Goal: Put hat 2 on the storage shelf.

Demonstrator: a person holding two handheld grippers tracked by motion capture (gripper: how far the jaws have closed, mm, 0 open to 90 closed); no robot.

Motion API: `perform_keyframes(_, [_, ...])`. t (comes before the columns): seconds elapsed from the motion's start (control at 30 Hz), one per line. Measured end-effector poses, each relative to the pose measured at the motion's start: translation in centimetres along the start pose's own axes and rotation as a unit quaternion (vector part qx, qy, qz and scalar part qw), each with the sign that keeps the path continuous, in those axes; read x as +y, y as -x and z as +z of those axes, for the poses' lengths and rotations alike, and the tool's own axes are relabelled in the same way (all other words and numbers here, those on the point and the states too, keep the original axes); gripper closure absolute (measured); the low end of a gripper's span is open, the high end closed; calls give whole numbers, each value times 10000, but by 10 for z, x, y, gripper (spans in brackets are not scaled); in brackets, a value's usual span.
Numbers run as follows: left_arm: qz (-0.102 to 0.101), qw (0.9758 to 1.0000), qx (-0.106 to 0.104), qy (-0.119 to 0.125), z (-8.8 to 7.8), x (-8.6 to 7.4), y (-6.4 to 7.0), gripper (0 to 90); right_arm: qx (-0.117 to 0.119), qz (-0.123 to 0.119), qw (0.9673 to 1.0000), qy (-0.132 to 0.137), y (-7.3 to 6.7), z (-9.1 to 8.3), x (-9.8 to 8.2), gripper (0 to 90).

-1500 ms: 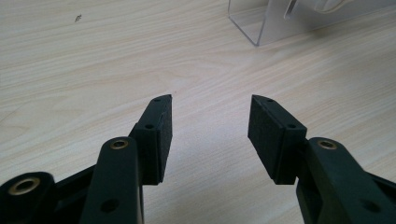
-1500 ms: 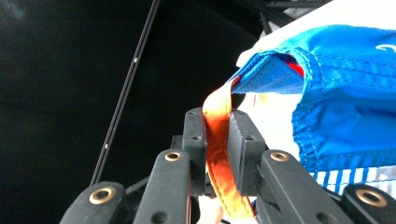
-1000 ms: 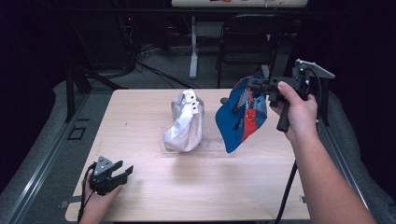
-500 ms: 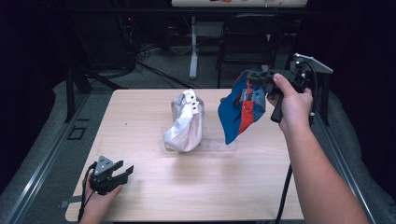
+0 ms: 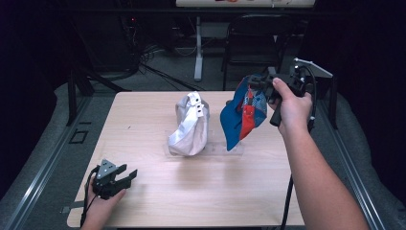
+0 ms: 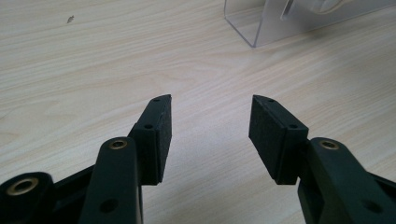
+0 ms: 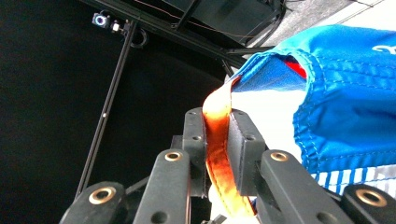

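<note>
Two grippers here, but really just one is doing anything: the right gripper point(image 5: 256, 85) is clamped down on the orange strap point(image 7: 217, 140) of a blue cap point(image 5: 242, 115), and the right gripper view makes that pretty obvious, with the strap pinched flat between the two black jaws. The cap hangs off that grip in the air, up over the far right part of the wooden table point(image 5: 143, 201), with its lower edge down near the clear acrylic stand point(image 5: 230, 146). Just to the left of the cap, a white cap point(image 5: 189, 125) is already sitting up on that same stand. The left gripper point(image 5: 122, 178) is parked near the front left corner of the table, well apart from the stand, jaws spread wide with nothing between them, only bare wood under them and a corner of the stand farther off. So it looks like the carry-and-place step, with the blue cap lifted and not yet set down. Next move probably calls for lowering it onto the free spot on the stand right of the white cap, keeping it from knocking that one over, then letting go of the strap. The floppy fabric might sag or slide off once released.
</note>
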State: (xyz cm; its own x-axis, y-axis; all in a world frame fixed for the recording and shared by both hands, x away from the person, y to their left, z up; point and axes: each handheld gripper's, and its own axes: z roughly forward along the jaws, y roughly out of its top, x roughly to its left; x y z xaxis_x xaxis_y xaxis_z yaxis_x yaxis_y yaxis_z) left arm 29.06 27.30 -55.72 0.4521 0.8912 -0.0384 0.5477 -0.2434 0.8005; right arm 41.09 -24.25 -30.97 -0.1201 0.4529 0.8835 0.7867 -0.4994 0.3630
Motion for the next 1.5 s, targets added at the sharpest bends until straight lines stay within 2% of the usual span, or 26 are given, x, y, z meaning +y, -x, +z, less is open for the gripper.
perform_keyframes(0.2, [65,10000,-5,-34,1,1,3,495,-114,93,9999,25,9,4,-2,784])
perform_keyframes(0.27, [67,10000,-9,26,0,2,3,495,-183,73,9998,39,10,4,-2,784])
perform_keyframes(0.67, [82,10000,-38,-31,3,4,4,495,-198,105,9997,-39,16,9,-6,784])
perform_keyframes(0.9, [89,9999,-61,26,7,6,6,495,-202,136,9997,-83,20,14,-10,784])
perform_keyframes(1.03, [106,9999,-92,-50,9,7,5,495,-182,147,9996,-156,23,16,-11,783])
perform_keyframes(1.27, [146,9998,-88,-86,11,7,6,495,-208,163,9994,-215,32,20,-13,783])
perform_keyframes(1.37, [120,9999,-72,-18,11,6,7,495,-266,165,9993,-218,36,22,-16,783])
perform_keyframes(1.5, [149,9998,-84,-68,8,6,7,495,-338,148,9989,-304,44,26,-22,782])
